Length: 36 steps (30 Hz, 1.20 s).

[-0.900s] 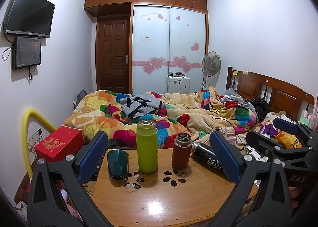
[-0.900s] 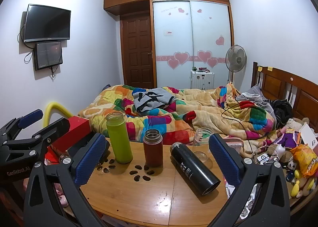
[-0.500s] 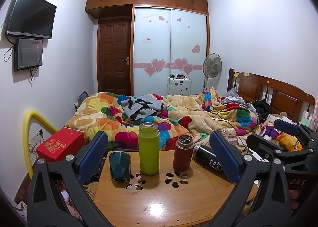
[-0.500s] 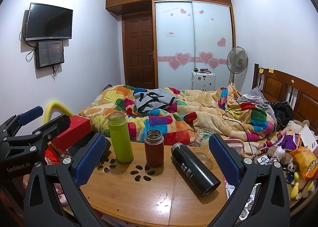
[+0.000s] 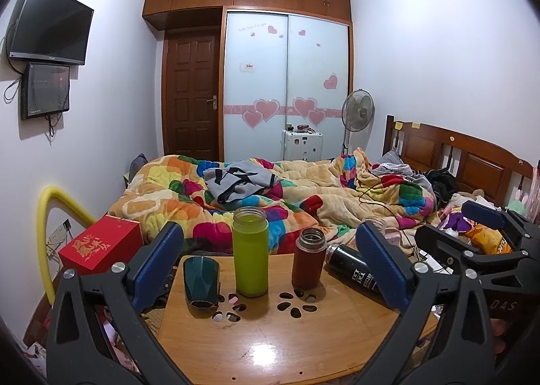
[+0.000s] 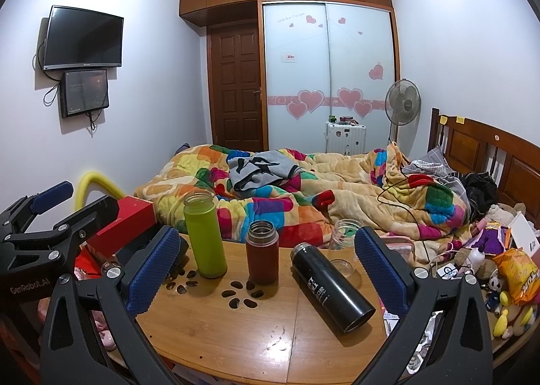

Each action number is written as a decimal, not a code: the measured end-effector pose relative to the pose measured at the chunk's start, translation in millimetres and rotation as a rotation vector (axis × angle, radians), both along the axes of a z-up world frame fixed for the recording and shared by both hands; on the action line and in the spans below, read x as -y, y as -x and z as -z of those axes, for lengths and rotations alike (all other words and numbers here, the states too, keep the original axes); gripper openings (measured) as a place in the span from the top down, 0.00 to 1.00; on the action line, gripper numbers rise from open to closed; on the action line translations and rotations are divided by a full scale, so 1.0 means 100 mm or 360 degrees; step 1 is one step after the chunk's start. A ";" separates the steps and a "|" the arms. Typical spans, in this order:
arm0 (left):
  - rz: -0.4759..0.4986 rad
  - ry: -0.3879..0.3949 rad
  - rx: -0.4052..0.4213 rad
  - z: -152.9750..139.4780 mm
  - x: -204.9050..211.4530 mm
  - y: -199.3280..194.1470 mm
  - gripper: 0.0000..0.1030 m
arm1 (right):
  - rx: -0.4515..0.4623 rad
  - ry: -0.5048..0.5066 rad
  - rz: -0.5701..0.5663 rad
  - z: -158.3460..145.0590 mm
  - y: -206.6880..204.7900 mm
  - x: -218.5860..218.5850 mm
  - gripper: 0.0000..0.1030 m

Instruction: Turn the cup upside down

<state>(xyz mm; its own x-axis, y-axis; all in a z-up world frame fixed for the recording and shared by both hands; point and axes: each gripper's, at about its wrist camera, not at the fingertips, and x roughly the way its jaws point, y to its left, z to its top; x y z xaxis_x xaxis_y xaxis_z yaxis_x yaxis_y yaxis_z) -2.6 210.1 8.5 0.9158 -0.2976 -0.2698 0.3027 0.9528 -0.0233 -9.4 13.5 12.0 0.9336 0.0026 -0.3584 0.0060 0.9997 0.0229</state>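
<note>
Bed with patchwork quilt (image 5: pixel 270 196) fills the background, wooden table (image 5: pixel 270 344) in front of it, both grippers held above the near edge. Left gripper (image 5: pixel 270 270) has its blue pads wide apart with nothing between them; right gripper (image 6: pixel 266 272) is likewise spread wide and holds nothing. On the table, biggest first: black flask (image 6: pixel 332 287) lying on its side, cap toward the bed, base toward the camera and right; green bottle (image 5: pixel 250 251) upright, lid off; red-brown flask (image 5: pixel 307 258) upright just right of it, also open-topped; a clear glass jar (image 6: pixel 342 233) at the far right edge. Cup (image 5: pixel 200 282) sits at the far left corner of the table, just left of the green bottle, apart from it. Long axis roughly vertical with a slight tilt, wider end up and mouth opening upward, narrower base on the wood. It is dark teal, faceted sides, no handle visible. In the right wrist view the cup is almost wholly hidden behind that gripper's left finger. Red box (image 5: pixel 101 243) sits off the table to the left.
</note>
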 end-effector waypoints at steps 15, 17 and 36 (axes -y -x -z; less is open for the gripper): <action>-0.0032 -0.0041 -0.0230 0.34 -0.13 -0.57 0.00 | -0.0050 -0.0019 0.0011 0.11 -0.14 0.06 0.00; -0.0059 -0.0073 -0.0352 0.52 -0.21 -0.83 0.00 | -0.0084 -0.0025 0.0023 0.19 -0.22 0.10 0.00; -0.0174 -0.0118 -0.1132 2.02 -0.58 -2.76 0.31 | -0.0371 -0.0146 0.0074 0.89 -0.80 0.47 0.00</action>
<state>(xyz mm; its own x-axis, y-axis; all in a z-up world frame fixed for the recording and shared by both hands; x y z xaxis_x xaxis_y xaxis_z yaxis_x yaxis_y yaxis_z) 273.8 267.8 -193.4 0.5347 -0.1720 -0.8274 0.1409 0.9835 -0.1134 71.0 -33.0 -77.2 0.8256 0.0042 -0.5643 0.0675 0.9920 0.1062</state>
